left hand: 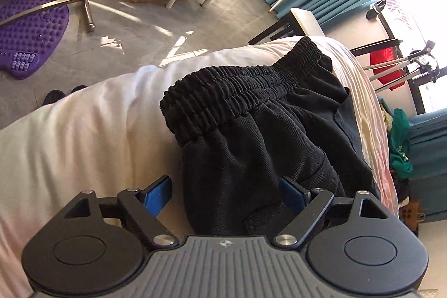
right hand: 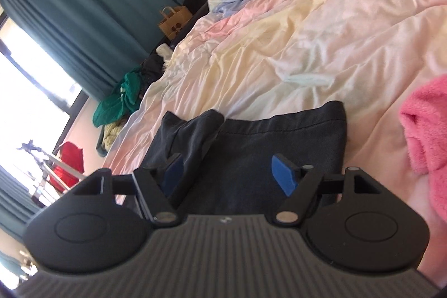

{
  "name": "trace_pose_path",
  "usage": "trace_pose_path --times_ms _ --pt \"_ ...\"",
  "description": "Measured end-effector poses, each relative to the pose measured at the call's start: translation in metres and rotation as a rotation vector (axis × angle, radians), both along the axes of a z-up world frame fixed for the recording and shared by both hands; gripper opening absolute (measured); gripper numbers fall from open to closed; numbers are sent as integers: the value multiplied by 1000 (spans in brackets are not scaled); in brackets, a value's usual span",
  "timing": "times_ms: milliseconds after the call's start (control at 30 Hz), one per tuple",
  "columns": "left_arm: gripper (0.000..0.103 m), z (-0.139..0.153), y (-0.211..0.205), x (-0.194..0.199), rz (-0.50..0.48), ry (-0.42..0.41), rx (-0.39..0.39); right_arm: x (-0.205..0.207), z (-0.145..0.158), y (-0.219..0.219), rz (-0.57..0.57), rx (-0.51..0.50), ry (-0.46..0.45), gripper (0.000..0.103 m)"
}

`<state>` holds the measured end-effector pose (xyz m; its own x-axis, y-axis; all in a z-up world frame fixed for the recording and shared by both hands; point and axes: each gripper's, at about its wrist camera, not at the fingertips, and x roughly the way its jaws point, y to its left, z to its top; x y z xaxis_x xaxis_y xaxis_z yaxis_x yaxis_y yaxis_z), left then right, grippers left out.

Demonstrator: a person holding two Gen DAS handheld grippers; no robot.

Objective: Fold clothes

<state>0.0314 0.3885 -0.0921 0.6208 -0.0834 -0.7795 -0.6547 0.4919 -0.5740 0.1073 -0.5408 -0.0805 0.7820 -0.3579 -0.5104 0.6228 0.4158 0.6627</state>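
A pair of black shorts (left hand: pixel 265 130) lies on a pastel bedspread (left hand: pixel 83 136), and 2 hand-held grippers hang over it, neither holding anything. In the left wrist view, going left to right, the left gripper (left hand: pixel 226 194) has its blue fingers (left hand: pixel 157 193) spread wide: the left finger sits over bare bedspread just beside the shorts' edge, the right finger over the black cloth. The gathered elastic waistband (left hand: pixel 243 85) runs across ahead of the gripper, bunched and wrinkled, near the bed's edge, with the floor beyond. In the right wrist view, the right gripper (right hand: pixel 227 175) is also spread wide, both blue pads (right hand: pixel 283 175) over dark cloth. Ahead of it lie the leg openings, the left leg (right hand: pixel 192 130) rumpled and partly doubled over, the right leg's stitched hem (right hand: pixel 279 127) lying flatter. A pink fluffy garment (right hand: pixel 424 136) lies on the bed to the right, well apart from the shorts. The shorts look not yet folded. To fold well, each gripper should probably pinch just 1 edge of the cloth at matching points, waistband side and hem side, then lift together and lay one half squarely over the other. The rumpled leg likely needs smoothing first, or the fold will come out lumpy.
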Motion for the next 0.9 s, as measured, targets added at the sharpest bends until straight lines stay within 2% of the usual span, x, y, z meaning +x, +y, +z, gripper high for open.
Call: trace_pose_path --times_ms 100,200,300,367,467,733,867,900 --pt "84 -1 1 -3 14 -47 -5 -20 -10 -14 -167 15 37 73" --pt "85 -5 5 -7 44 -79 -34 -27 -32 -31 -223 107 69 73" --pt "83 -13 9 -3 28 -77 -87 -20 -58 -44 -170 206 88 73" --pt "82 -16 9 -2 16 -83 -100 -10 -63 -43 -127 198 136 73" --pt "82 -15 7 -1 13 -77 -73 -1 -65 -36 -104 204 145 73" --pt "82 -10 -3 16 -27 -39 -19 26 -55 -9 43 236 49 72" --pt "82 -12 -1 14 -8 -57 -44 31 -48 -4 83 205 23 72" --pt "82 -13 0 14 -1 -60 -55 31 -48 -4 89 202 16 66"
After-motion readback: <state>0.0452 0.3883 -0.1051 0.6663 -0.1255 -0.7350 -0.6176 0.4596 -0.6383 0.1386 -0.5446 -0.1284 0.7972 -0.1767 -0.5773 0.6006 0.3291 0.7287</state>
